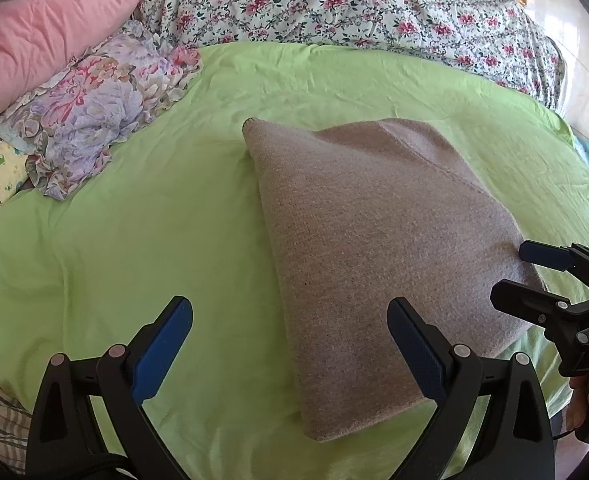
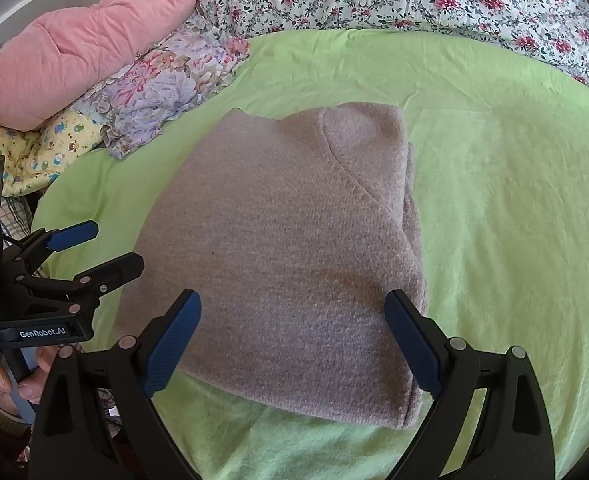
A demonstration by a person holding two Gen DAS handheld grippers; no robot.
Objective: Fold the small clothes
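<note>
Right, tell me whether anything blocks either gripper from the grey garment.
Nothing visible does. The folded grey garment lies uncovered on the green sheet, with the open left gripper and right gripper just above it.

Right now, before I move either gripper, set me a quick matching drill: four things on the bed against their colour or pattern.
Things:
1. sweater
2. sheet
3. quilt
4. left gripper

Descriptions:
A. plain pink
B. open, blue pads
C. grey-brown knit, folded
D. light green

Pairs: 1-C, 2-D, 3-A, 4-B
</note>
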